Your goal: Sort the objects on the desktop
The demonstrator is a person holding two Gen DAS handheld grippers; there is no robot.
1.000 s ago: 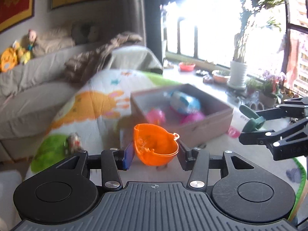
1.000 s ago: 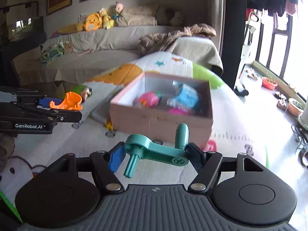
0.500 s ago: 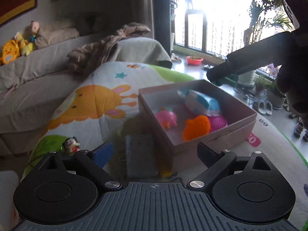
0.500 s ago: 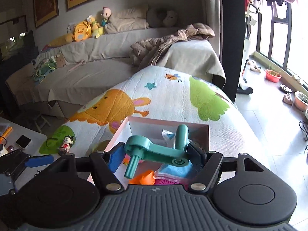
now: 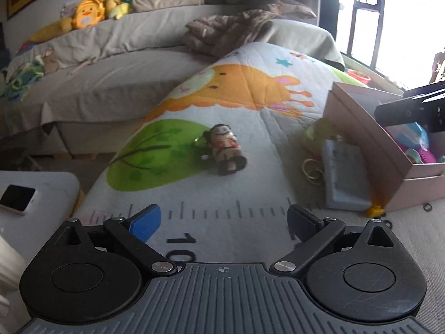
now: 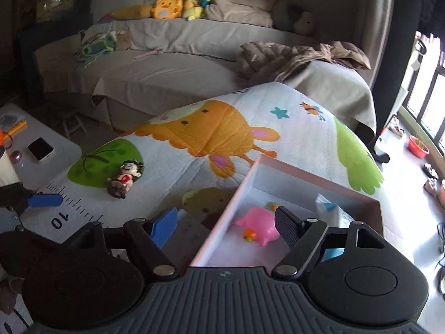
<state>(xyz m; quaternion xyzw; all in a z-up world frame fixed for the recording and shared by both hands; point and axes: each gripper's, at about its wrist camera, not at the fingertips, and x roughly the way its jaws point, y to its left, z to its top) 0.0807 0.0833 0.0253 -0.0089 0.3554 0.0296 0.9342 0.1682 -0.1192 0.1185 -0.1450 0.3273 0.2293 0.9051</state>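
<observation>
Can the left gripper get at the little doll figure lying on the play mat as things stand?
Probably yes: the left gripper is open and empty, and the doll figure lies ahead of it on bare play mat with nothing between them.

The play mat (image 5: 250,144) is pale grey-white, printed with an orange giraffe, a green leaf patch, a teal star and a black ruler scale with numerals. The doll figurine (image 5: 225,150) has dark hair, a red top and a brown base. The cardboard box (image 6: 222,222) is dusty pink outside and white within; inside lies a bright pink pig toy (image 6: 260,226). The sofa (image 6: 167,64) wears a beige-grey cover, with a yellow-orange plush duck (image 6: 166,7) on its back. Each gripper has one blue pad (image 5: 146,222) and one black.
</observation>
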